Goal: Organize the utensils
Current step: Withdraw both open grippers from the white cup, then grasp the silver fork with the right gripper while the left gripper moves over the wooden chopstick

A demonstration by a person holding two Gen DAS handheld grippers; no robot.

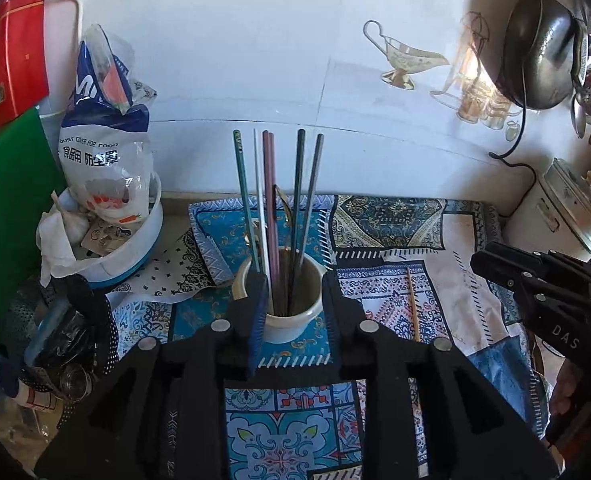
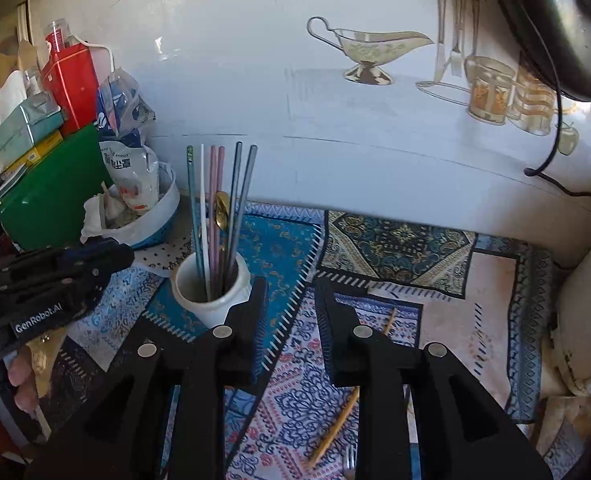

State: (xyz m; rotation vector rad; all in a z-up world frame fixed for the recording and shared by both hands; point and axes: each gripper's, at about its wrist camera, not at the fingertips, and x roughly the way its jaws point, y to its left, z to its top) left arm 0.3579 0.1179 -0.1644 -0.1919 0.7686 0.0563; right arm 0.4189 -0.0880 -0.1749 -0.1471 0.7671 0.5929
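A white cup (image 1: 293, 322) stands on the patterned cloth and holds several coloured chopsticks (image 1: 271, 200) upright. My left gripper (image 1: 293, 304) is open, its fingers on either side of the cup near its rim. The cup also shows in the right wrist view (image 2: 209, 300), with a gold spoon (image 2: 220, 206) among the chopsticks. My right gripper (image 2: 289, 320) is open and empty, to the right of the cup. A yellow chopstick (image 2: 335, 426) lies on the cloth under the right gripper; it also shows in the left wrist view (image 1: 412, 304). A fork tip (image 2: 349, 460) shows at the bottom edge.
A white and blue basket (image 1: 135, 236) with a plastic bag and garlic stands left of the cup. A green board (image 1: 7, 216) and red box (image 1: 13, 52) are at far left. A pan (image 1: 539, 64) hangs at upper right; a white pot (image 1: 555, 216) stands at right.
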